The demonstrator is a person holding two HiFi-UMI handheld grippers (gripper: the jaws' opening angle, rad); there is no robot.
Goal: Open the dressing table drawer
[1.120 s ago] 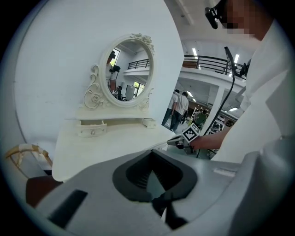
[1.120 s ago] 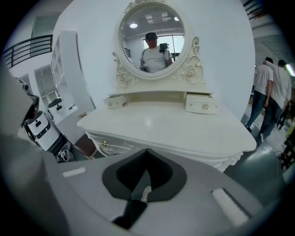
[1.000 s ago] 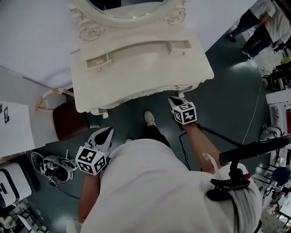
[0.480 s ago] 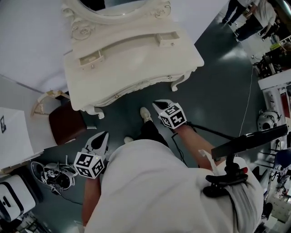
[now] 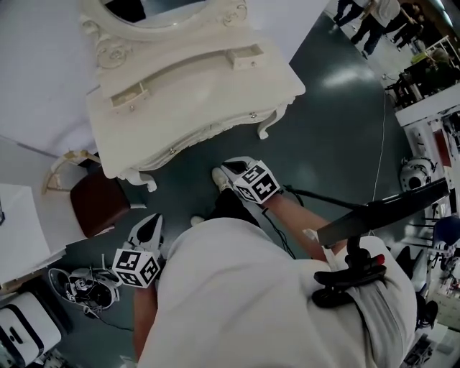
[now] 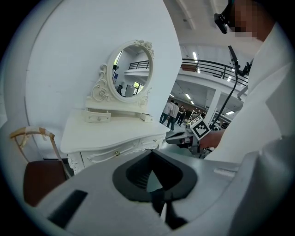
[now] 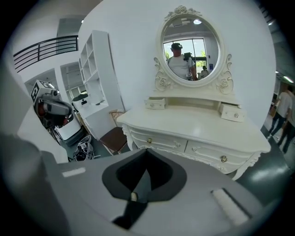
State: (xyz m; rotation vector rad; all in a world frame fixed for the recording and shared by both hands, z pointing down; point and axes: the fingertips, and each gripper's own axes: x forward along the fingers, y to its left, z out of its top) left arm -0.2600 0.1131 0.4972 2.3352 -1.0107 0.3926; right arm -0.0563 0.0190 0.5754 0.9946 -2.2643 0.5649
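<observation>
The white dressing table (image 5: 194,93) stands against the wall with its oval mirror (image 7: 191,46). Its front drawers (image 7: 159,140) with brass knobs (image 7: 223,159) all look closed. My right gripper (image 5: 226,167) hangs shut and empty over the dark floor, a short way in front of the table and apart from it. My left gripper (image 5: 153,219) is lower left, near the brown chair, jaws together with nothing in them. In the left gripper view the table (image 6: 110,131) lies ahead and the right gripper (image 6: 173,137) shows to the right. In the right gripper view my own jaws (image 7: 132,198) meet.
A brown-seated chair (image 5: 97,201) stands left of the table. Shoes and loose items (image 5: 83,287) lie on the floor at lower left by a white cabinet (image 5: 21,230). Two small drawers (image 5: 129,97) sit on the tabletop. People (image 5: 359,18) stand at the far right.
Both grippers have drawn back from the table. The right one, near the table's front edge a second ago, is now clear of it and further left.
</observation>
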